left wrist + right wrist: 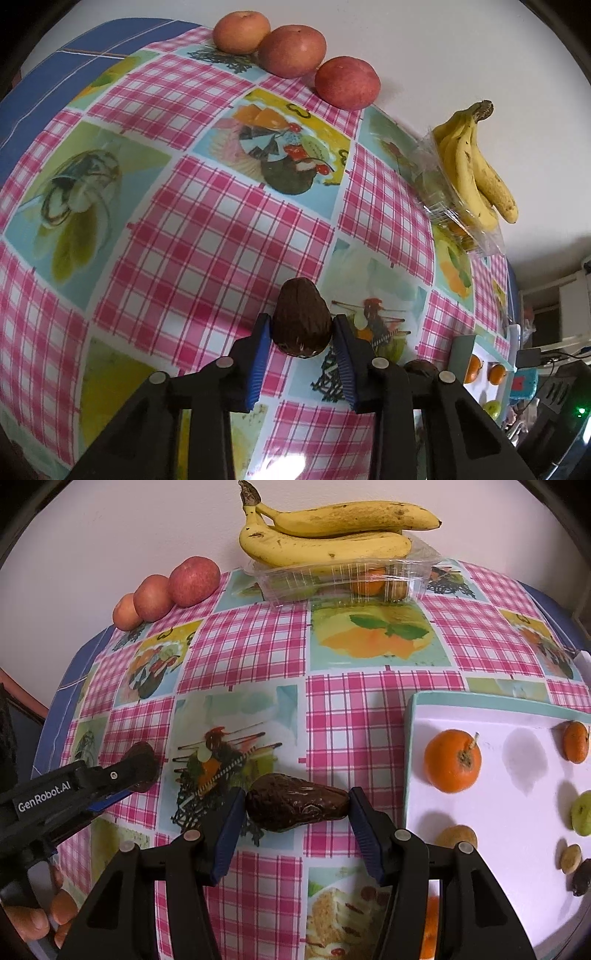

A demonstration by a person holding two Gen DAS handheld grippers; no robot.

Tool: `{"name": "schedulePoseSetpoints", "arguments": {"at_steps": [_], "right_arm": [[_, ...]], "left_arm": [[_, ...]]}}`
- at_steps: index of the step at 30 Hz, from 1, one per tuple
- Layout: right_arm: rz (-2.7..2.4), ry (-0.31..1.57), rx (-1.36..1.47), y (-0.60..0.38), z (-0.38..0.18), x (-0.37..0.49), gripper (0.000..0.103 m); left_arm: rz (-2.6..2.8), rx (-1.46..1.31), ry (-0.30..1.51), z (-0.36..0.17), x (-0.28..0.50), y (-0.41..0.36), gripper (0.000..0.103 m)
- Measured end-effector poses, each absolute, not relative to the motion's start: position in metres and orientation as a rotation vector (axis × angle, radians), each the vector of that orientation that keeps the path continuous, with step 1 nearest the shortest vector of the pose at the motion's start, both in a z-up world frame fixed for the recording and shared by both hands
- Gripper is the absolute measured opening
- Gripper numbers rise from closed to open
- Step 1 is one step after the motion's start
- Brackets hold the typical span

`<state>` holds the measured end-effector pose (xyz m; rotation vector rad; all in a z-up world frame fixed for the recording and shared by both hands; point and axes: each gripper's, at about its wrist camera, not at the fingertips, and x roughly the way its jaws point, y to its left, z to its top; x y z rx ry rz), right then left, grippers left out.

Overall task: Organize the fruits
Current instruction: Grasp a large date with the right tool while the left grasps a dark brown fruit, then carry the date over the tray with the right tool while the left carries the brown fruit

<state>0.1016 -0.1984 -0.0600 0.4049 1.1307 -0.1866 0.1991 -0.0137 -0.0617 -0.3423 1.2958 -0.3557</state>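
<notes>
Dark avocados [297,806] on checked tablecloth [384,709], pale wall [110,535] behind.

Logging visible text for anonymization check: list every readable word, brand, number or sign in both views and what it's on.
"GenRobot.AI": white lettering on the black body of the left tongs, seen in the right wrist view.
Tablecloth: printed pictures only, no legible words.
Clear plastic box under the bananas: no label readable.
Left wrist view: items at the far right edge are too small and blurred to read.
</notes>
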Motion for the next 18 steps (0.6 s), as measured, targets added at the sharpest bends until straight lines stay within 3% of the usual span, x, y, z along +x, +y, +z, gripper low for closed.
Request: {"name": "schedulePoseSetpoints", "arguments": {"at_steps": [18], "right_arm": [[-0.211, 1.043, 0.41, -0.203, -0.004, 0.037, 0.058]], "left_arm": [[-0.316, -0.348, 1.246, -0.019, 0.142, 0.01, 0.036]]}}
